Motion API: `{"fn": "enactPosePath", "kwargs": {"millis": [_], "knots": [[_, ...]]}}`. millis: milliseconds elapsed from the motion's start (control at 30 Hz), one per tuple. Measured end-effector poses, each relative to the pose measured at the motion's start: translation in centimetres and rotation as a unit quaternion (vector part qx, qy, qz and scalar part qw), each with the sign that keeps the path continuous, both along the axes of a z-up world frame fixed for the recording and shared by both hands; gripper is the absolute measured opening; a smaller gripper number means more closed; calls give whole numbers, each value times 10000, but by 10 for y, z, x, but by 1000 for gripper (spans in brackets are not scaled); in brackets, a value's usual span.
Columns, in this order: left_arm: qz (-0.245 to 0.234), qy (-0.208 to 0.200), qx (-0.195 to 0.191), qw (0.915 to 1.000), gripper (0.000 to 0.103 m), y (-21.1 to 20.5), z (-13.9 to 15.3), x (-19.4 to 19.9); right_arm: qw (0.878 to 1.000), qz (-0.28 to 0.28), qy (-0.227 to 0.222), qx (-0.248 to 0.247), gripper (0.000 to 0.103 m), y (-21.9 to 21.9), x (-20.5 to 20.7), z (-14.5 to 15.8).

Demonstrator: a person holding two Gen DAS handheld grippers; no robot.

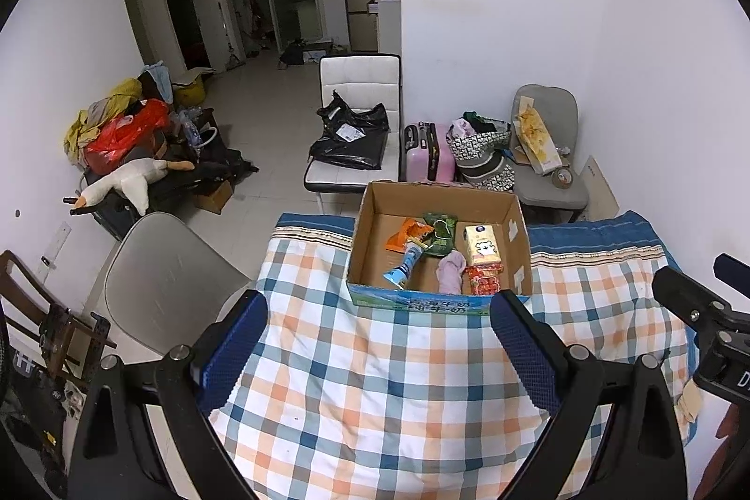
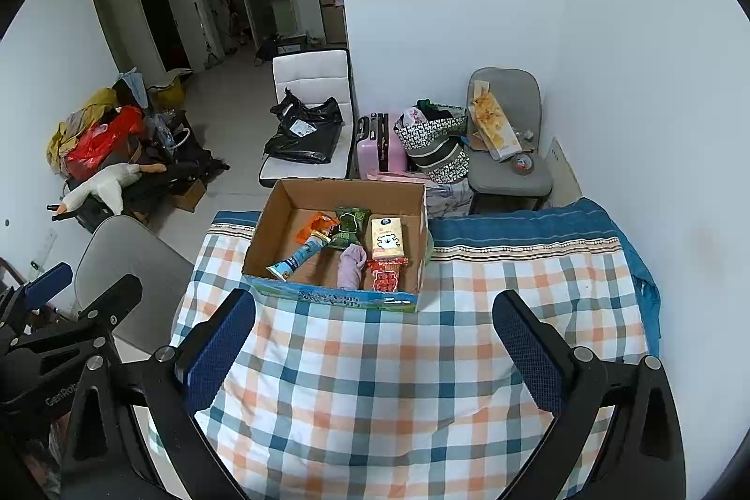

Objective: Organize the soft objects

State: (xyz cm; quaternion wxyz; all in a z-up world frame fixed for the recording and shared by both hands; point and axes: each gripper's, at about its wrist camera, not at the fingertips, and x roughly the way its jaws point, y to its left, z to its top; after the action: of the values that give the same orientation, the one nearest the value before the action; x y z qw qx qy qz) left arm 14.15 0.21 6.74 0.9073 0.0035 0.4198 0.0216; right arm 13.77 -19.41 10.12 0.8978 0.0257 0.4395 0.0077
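An open cardboard box (image 1: 515, 228) (image 2: 267, 233) stands at the far edge of a table under a plaid cloth (image 1: 375, 383) (image 2: 375, 383). Inside lie a pink rolled cloth (image 1: 450, 270) (image 2: 350, 265), a yellow tissue pack (image 1: 482, 243) (image 2: 386, 238), a red packet (image 1: 485, 279) (image 2: 385, 276), a green packet (image 1: 439, 235) (image 2: 349, 226), an orange packet (image 1: 404, 236) (image 2: 315, 226) and a blue tube (image 1: 404, 265) (image 2: 295, 258). My left gripper (image 1: 379, 303) and right gripper (image 2: 375, 305) hover open above the cloth, short of the box, holding nothing.
A grey chair (image 1: 164, 279) stands left of the table. Beyond are a white chair with a black bag (image 1: 351, 134), a pink suitcase (image 1: 429, 153), patterned bags (image 1: 483, 158), another grey chair (image 1: 548, 153), and a clutter pile with a plush goose (image 1: 126, 181). A white wall lies to the right.
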Motion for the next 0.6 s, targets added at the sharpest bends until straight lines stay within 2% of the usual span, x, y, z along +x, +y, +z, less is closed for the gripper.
{"fn": "enactPosePath", "kwargs": {"millis": [600], "knots": [[73, -46, -65, 9999, 97, 3, -1, 2, 10000, 25, -16, -30, 103, 3, 2, -1]]}}
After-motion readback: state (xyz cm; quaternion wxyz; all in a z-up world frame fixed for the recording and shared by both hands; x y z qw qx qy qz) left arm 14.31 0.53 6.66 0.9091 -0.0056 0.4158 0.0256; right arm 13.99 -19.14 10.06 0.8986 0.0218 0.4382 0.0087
